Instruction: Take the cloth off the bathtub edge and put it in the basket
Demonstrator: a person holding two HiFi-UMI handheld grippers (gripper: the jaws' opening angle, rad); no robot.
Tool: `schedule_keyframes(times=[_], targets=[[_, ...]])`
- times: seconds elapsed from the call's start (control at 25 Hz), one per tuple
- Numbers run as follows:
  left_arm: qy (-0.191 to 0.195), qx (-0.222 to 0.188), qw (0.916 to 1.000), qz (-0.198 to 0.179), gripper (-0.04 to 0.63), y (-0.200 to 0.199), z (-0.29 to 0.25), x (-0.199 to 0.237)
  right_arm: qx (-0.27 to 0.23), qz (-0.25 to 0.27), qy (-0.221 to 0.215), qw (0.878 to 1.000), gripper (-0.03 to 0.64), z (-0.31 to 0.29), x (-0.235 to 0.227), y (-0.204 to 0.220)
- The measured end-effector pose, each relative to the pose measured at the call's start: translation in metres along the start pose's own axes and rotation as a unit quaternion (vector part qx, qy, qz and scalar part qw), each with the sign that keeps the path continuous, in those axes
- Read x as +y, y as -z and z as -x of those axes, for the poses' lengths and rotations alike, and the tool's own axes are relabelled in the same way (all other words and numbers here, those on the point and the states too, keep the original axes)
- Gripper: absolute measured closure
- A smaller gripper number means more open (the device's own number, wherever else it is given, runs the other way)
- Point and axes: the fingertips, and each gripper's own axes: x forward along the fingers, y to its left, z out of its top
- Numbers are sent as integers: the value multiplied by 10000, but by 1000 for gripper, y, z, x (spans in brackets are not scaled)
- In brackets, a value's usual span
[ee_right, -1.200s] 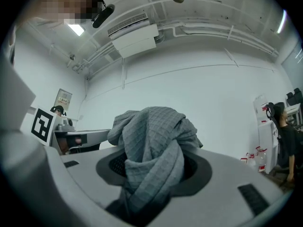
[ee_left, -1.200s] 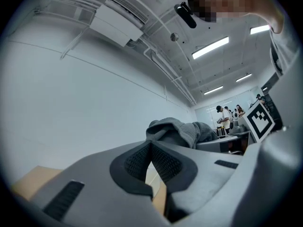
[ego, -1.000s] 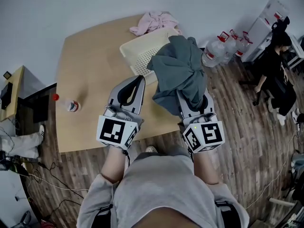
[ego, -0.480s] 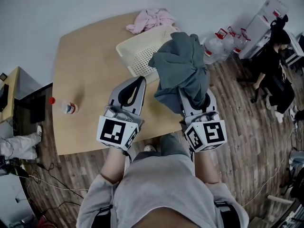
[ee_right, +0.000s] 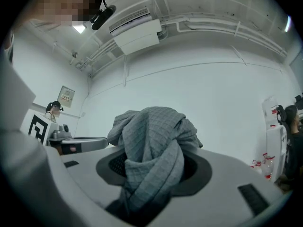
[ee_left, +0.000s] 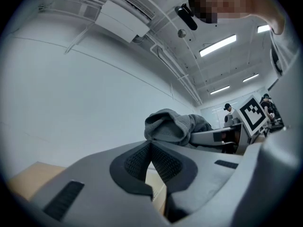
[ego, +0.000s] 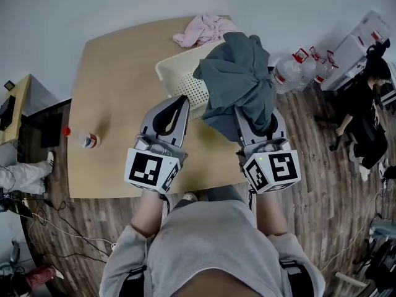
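**Head view, left to right:**
- At the left, a small clear plastic bottle with a red cap point(ego: 88, 140) stands on a light wooden table point(ego: 117, 73).
- Toward the centre, the left gripper point(ego: 182, 99) reaches over the near part of the table. Its jaws are closed tip to tip with nothing between them.
- Just beyond its tips sits a cream perforated plastic basket point(ego: 185, 85).
- Behind the basket, at the table's far edge at top centre, lies a crumpled pink cloth point(ego: 201, 31).
- Right of centre, the right gripper point(ego: 253, 124) clamps a dark grey-green cloth point(ego: 238, 73). The cloth is bunched over the right part of the basket, and it is unclear whether it touches the basket.
- Further right, a cluster of large clear water bottles with red caps point(ego: 300, 70) rests on the dark wood-plank floor point(ego: 322, 166).
- A person in dark clothes point(ego: 371, 98) stands at the right edge.

**Left gripper view:** The dark ribbed pads point(ee_left: 165, 162) of the left gripper point(ee_left: 151, 145) meet in a point. The dark grey-green cloth point(ee_left: 173, 124) rises as a rounded heap beyond them.

**Right gripper view:** The right gripper point(ee_right: 154, 167) is closed on the dark grey-green cloth point(ee_right: 151, 136). The fabric shows a faint woven grid. It is twisted into a thick, rope-like fold that runs down between the pads, and a crumpled mass is piled above the jaw tips.
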Motion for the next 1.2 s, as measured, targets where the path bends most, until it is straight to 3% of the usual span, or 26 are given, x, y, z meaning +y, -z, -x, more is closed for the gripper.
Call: schedule_keyframes(times=[0.4,0.88,1.2], targets=[[-672,54,9977,-17,598,5,-29,37,-161,314,-699,9969,403,-75,-29,-38],[-1375,262,9901,89,598,23,-46,63,-455,548,-1651,9837,403,-152,-34,-72],[-1750,409,9835,184,598,39,-51,73,-200,665,-2166,9738,403,-191,-30,-34]])
